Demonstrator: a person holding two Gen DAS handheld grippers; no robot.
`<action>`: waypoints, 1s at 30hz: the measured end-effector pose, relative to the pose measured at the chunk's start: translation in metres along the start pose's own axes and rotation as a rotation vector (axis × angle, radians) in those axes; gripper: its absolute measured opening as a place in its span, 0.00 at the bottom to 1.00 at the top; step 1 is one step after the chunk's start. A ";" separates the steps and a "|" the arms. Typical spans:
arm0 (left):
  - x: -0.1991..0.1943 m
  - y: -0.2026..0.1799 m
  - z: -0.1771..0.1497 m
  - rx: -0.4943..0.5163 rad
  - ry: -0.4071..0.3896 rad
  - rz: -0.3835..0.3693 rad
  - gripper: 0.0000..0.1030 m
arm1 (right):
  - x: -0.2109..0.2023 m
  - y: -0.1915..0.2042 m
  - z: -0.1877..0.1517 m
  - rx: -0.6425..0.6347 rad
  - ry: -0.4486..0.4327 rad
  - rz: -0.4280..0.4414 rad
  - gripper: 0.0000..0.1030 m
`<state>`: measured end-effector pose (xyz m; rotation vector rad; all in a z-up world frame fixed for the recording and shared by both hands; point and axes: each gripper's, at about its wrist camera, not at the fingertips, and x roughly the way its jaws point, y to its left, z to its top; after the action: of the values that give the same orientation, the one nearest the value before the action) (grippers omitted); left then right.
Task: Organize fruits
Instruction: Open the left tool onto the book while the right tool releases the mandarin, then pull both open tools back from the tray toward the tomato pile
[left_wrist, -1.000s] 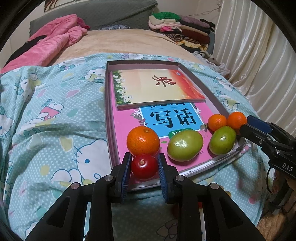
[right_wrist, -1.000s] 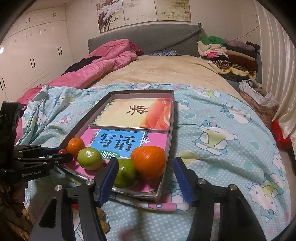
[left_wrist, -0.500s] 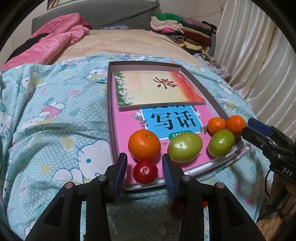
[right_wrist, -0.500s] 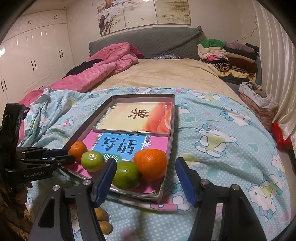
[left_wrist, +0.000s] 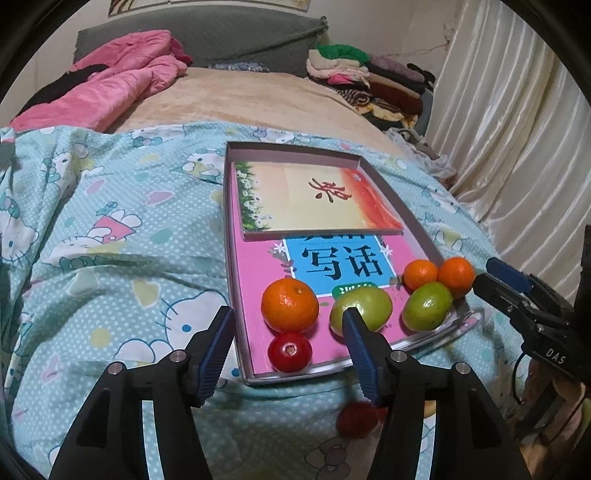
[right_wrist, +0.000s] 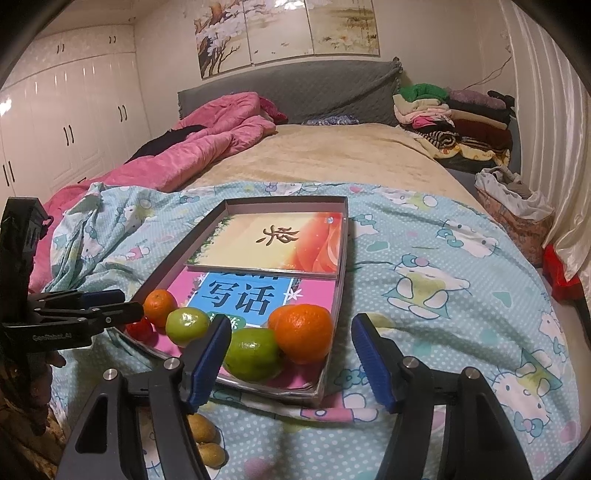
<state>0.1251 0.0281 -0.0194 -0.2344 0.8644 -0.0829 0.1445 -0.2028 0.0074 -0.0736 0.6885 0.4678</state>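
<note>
Tray: a shallow grey box tray (left_wrist: 402, 218) lay on a blue cartoon-print bedspread (left_wrist: 110, 258), holding two books and six fruits.
Books: a pink book (left_wrist: 251, 280) lay flat in the tray, with an orange-and-cream book (left_wrist: 314, 199) resting over its far half.
Front row of fruit: a large orange (left_wrist: 290, 305), a big green fruit (left_wrist: 364, 308) and a smaller green fruit (left_wrist: 426, 305) sat in a line on the pink book.
Red fruit: a small tomato (left_wrist: 290, 351) sat at the tray's near edge, touching the large orange.
Back corner: two small oranges (left_wrist: 439, 274) sat side by side, touching the smaller green fruit.
Outside the tray: a blurred red fruit (left_wrist: 356, 419) lay on the bedspread below the left gripper; small brown fruits (right_wrist: 207, 439) lay under the right gripper.
Left gripper (left_wrist: 288, 347): fingers spread wide, holding nothing, with the tomato between them but untouched.
Right gripper (right_wrist: 291, 354): fingers spread wide and empty, hovering at the tray's near corner.
</note>
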 end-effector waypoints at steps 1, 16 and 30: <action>-0.002 0.001 0.000 -0.006 -0.006 -0.002 0.61 | -0.001 0.000 0.000 0.001 -0.003 0.001 0.66; -0.025 -0.005 -0.004 0.020 -0.060 0.030 0.72 | -0.027 0.010 0.000 -0.014 -0.064 0.027 0.70; -0.033 -0.015 -0.016 0.050 -0.025 0.011 0.73 | -0.037 0.038 -0.008 -0.090 -0.027 0.096 0.71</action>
<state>0.0923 0.0159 -0.0011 -0.1838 0.8381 -0.0908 0.0978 -0.1849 0.0280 -0.1189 0.6463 0.5910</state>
